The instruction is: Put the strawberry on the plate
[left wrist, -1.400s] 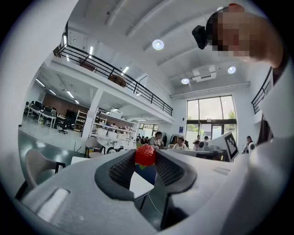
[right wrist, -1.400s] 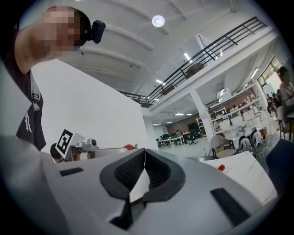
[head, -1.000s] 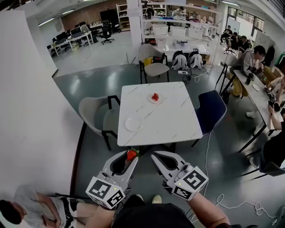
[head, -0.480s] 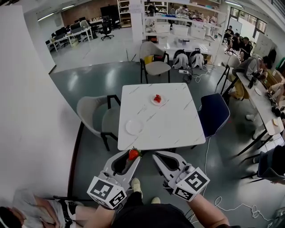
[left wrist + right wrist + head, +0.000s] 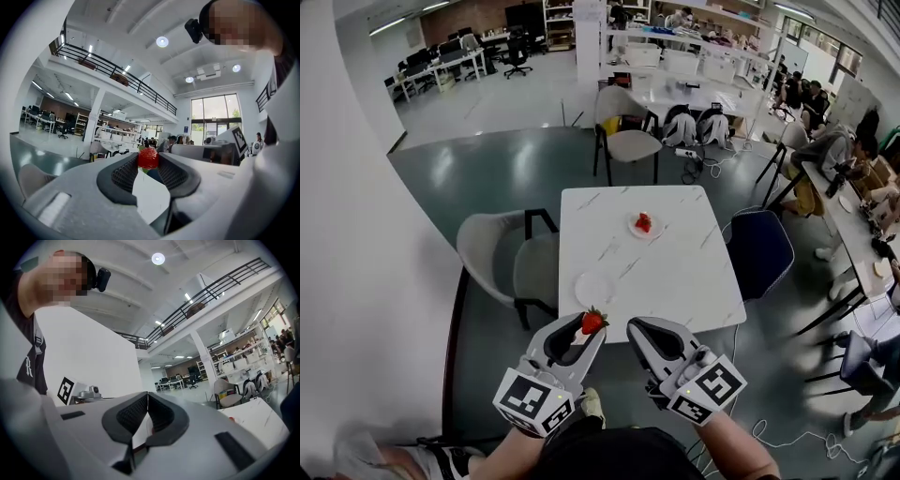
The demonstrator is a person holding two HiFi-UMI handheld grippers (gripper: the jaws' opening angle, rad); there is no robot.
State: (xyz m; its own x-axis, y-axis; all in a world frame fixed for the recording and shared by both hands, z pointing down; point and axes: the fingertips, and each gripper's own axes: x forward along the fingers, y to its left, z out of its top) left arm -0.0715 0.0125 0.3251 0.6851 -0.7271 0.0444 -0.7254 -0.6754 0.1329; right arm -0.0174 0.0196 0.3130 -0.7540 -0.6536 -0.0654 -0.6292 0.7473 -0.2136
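Observation:
My left gripper [image 5: 592, 324] is shut on a red strawberry [image 5: 593, 322] with green leaves, held at the near edge of the white marble table [image 5: 675, 281]. The same strawberry [image 5: 148, 158] shows pinched between the jaw tips in the left gripper view. An empty white plate [image 5: 594, 287] lies on the table just beyond it. A second strawberry [image 5: 643, 222] rests on another small plate [image 5: 635, 228] further back. My right gripper [image 5: 632, 329] is shut with nothing in it, beside the left one.
A grey chair [image 5: 502, 258] stands at the table's left, a dark blue chair [image 5: 761, 253] at its right, and another grey chair [image 5: 626, 136] behind. A white wall [image 5: 356, 281] runs along the left. People sit at desks at the right.
I have come closer to the table: both grippers now reach its near edge. The left gripper still holds the strawberry, which is now just short of the empty plate.

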